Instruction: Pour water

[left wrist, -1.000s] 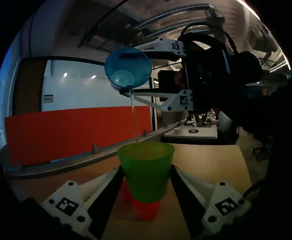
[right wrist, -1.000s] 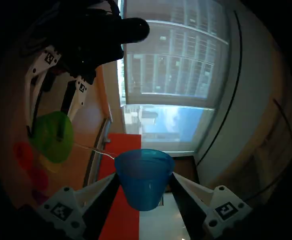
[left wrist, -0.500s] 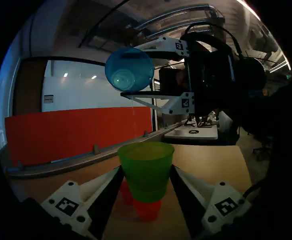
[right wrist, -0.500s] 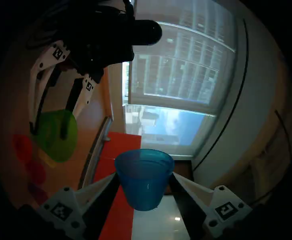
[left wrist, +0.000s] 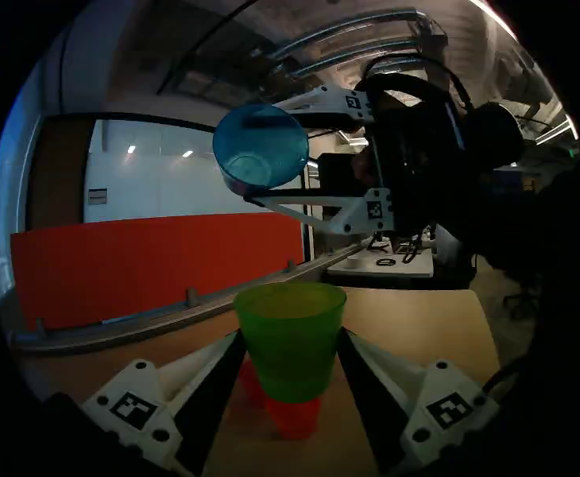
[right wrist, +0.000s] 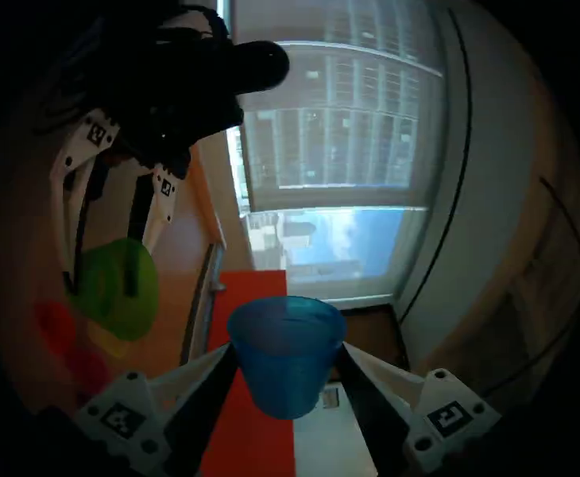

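Currently: one green cup [left wrist: 290, 362], upright, clamped between the fingers of the left hand-held gripper [left wrist: 290, 337], over the table [left wrist: 425, 318]; two red cups [left wrist: 294, 415] below it; one blue cup [right wrist: 286, 378], tipped sideways, gripped by the right hand-held gripper [right wrist: 286, 348], higher up

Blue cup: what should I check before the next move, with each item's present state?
1. Right gripper shut on blue cup: ok.
2. Left gripper shut on green cup: ok.
3. Blue cup tipped, higher than green cup: ok.
4. No stream falling between the cups: ok.
5. Water level in green cup: cannot tell.
6. Green cup clear of red cups on table: cannot tell.
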`<action>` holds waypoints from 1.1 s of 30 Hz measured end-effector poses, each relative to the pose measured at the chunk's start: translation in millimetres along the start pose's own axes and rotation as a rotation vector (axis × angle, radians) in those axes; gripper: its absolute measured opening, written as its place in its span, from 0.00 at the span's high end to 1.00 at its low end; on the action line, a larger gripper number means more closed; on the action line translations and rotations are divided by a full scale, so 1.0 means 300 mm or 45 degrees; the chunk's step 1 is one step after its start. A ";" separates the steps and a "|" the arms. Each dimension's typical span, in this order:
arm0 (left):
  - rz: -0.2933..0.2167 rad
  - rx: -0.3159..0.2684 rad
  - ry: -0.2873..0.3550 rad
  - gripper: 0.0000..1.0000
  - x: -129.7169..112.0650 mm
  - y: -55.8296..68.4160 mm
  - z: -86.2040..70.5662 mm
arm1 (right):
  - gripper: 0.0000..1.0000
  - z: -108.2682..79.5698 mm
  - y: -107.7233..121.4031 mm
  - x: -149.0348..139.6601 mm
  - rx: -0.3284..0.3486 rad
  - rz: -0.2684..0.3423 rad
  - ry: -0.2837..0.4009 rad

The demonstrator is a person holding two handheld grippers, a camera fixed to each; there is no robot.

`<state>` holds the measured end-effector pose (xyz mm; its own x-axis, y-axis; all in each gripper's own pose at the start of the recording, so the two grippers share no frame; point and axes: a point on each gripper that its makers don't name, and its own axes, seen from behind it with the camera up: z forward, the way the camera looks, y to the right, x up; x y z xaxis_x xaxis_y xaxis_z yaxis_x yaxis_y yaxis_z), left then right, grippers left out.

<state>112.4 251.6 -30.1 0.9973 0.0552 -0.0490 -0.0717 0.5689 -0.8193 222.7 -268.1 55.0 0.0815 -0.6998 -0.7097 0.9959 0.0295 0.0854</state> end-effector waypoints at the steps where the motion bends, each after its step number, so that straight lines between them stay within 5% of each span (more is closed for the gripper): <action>1: 0.001 0.001 0.000 0.20 0.000 0.000 0.000 | 0.14 -0.001 -0.003 -0.005 0.001 0.039 -0.001; 10: 0.000 0.006 -0.002 0.20 -0.001 -0.004 -0.002 | 0.14 -0.023 -0.068 -0.037 0.031 0.463 -0.025; 26: 0.001 0.010 -0.004 0.20 0.003 -0.016 -0.009 | 0.14 -0.033 -0.188 -0.036 0.195 1.500 -0.015; 33: 0.004 0.016 -0.006 0.20 0.003 -0.025 -0.017 | 0.14 -0.032 -0.214 -0.033 0.239 1.717 -0.006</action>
<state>114.0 243.3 -27.1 0.9970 0.0605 -0.0489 -0.0749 0.5792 -0.8117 158.4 -256.1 49.9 0.9784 -0.2069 0.0030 0.1224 0.5901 0.7980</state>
